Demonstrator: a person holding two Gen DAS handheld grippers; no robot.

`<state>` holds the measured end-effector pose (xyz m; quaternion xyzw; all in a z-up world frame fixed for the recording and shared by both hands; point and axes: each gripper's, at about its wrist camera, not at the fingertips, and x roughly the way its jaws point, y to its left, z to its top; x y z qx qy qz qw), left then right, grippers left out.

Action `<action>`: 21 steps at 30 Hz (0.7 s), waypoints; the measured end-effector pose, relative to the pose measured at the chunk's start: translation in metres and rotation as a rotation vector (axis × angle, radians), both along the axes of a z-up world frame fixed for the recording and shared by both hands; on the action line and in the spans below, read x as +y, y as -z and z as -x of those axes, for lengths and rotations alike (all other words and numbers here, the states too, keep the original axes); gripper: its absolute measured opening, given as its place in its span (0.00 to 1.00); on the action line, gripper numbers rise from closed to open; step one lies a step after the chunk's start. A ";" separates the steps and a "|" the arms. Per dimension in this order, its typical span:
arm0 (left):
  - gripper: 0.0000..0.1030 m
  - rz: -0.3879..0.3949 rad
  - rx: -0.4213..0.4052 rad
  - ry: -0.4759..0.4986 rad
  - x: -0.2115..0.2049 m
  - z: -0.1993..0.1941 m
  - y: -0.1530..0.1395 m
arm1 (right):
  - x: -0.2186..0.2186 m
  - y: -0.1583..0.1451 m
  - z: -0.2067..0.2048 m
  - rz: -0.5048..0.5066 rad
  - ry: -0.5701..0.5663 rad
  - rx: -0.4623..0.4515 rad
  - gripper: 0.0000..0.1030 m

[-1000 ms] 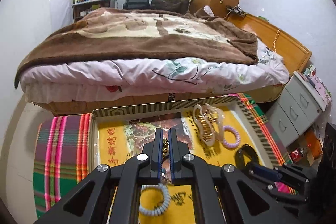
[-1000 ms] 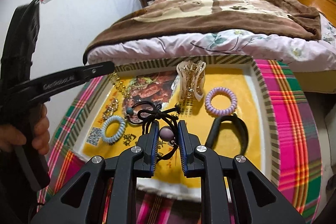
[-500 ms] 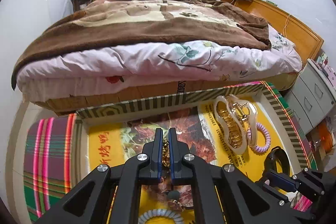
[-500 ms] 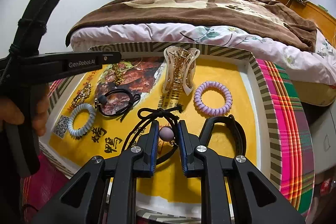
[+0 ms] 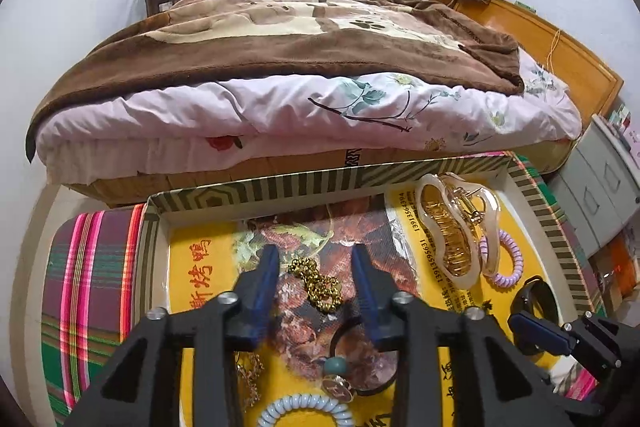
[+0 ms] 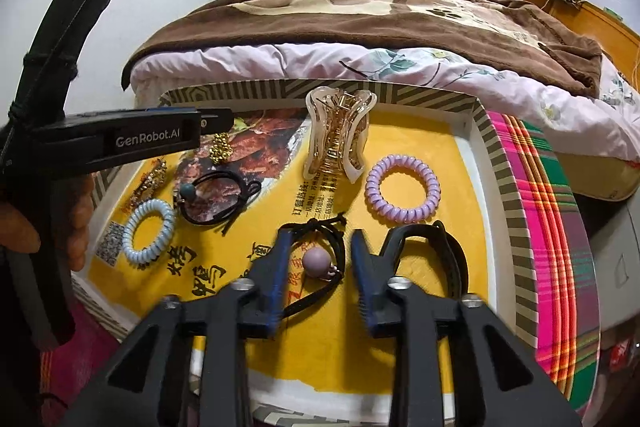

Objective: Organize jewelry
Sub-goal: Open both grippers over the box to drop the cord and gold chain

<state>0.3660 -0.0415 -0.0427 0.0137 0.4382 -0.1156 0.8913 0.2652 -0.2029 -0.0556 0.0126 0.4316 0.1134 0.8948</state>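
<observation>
As jaws part, gold chain (image 5: 318, 285) between

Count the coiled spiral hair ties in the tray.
2. A pale blue spiral tie lies near the tray's left edge; a purple spiral tie lies right of the clear claw clip. None seems hidden.

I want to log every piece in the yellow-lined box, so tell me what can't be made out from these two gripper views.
- Pale blue spiral hair tie: left wrist view, cut off by the bottom edge.
- Thin gold chain: left wrist view, partly behind the left hand-held gripper.
- Black headband: right wrist view, partly behind the right hand-held gripper.
- Gold bead bracelet: right wrist view, partly behind the left hand-held gripper's arm.
- QR code print: too small to read.
</observation>
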 end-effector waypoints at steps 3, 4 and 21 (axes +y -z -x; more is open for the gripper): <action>0.40 0.006 -0.006 -0.008 0.004 0.007 -0.004 | -0.001 -0.004 0.004 -0.018 0.009 -0.010 0.41; 0.40 0.007 -0.009 -0.008 0.005 0.010 -0.006 | -0.002 -0.007 0.007 -0.024 0.012 -0.017 0.41; 0.56 0.017 -0.129 -0.002 0.017 0.114 -0.060 | -0.009 -0.041 0.075 -0.061 0.018 -0.080 0.41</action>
